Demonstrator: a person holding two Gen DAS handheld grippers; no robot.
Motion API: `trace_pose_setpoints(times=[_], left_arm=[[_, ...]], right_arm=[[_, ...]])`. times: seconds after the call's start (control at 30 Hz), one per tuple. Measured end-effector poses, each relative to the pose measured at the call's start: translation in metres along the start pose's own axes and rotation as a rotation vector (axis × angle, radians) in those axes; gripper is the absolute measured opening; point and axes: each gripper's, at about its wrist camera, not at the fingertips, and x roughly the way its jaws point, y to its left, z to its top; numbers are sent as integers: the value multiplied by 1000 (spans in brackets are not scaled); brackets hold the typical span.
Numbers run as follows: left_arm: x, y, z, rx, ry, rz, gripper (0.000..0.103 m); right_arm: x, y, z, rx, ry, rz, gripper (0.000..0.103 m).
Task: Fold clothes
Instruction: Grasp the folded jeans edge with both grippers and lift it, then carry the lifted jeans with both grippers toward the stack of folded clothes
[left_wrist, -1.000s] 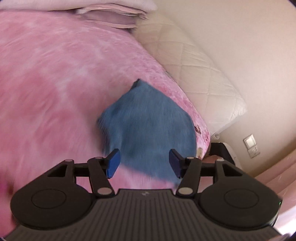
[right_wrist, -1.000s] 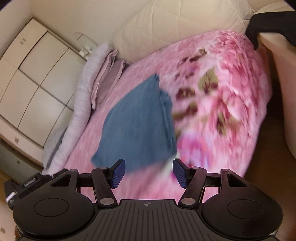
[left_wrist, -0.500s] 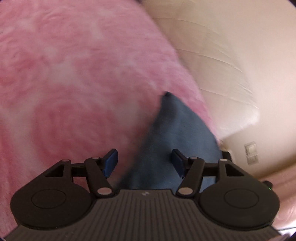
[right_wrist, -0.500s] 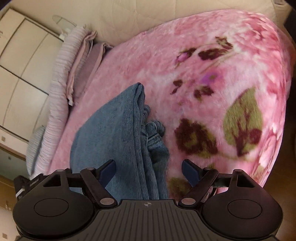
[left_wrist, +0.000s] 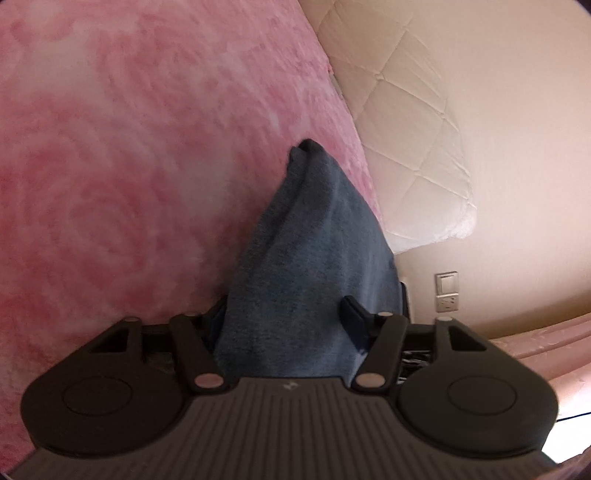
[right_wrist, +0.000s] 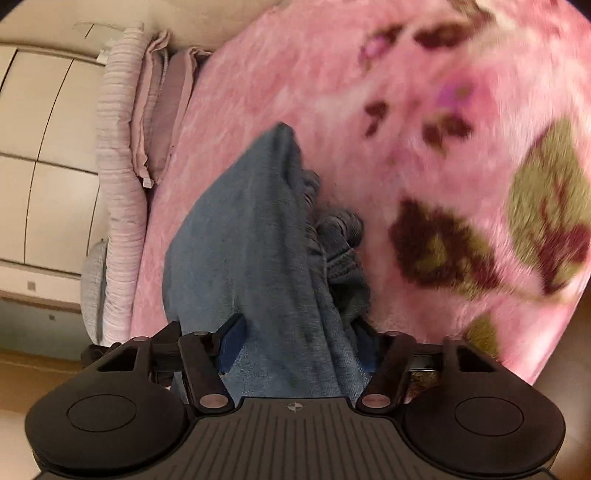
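Note:
A folded blue denim garment (left_wrist: 306, 266) lies on a pink fleece blanket (left_wrist: 129, 166). Its near end reaches between the blue-padded fingers of my left gripper (left_wrist: 284, 317), whose jaws stand open around it. In the right wrist view the garment (right_wrist: 251, 251) shows bunched folds on its right side, and its near end lies between the fingers of my right gripper (right_wrist: 299, 347), which is open around it too. Neither gripper is closed on the cloth.
A quilted cream mattress edge (left_wrist: 406, 140) and a wall with a switch (left_wrist: 447, 291) lie to the right of the left view. Stacked pink pillows and bedding (right_wrist: 125, 177) and white cabinet doors (right_wrist: 40, 155) stand left of the right view. The blanket's floral edge (right_wrist: 517, 229) drops off at right.
Both grippers have come down and forward onto the garment, so that its near end now sits between their open fingers. The garment has stayed on the blanket.

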Motion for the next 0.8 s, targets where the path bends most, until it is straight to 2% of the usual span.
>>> trace_pose_setpoints(times=[0.1,0.17,0.2,0.3,0.43,0.63,0.8], left_arm=[[14,-9,-2,32,16,25,47],[18,-12,-2,35,13,36,45],[18,-15,-2,38,10,41,42],[12,-27,-6,52,-11,71,34],[-13,-52,-14,47,-60,79,32],[-84,-105,-50,12,-188,89,31],[-178,-156,-104,-40,-316,164,31]], right_arm=[[5,-16,0,74,-8,65,52],[6,-16,2,64,-16,67,49],[6,-16,2,63,-20,68,44],[1,-14,0,58,-21,81,34],[-13,6,1,42,-7,109,30],[-41,70,-4,-18,44,162,29],[-54,142,-24,-68,152,213,30]])
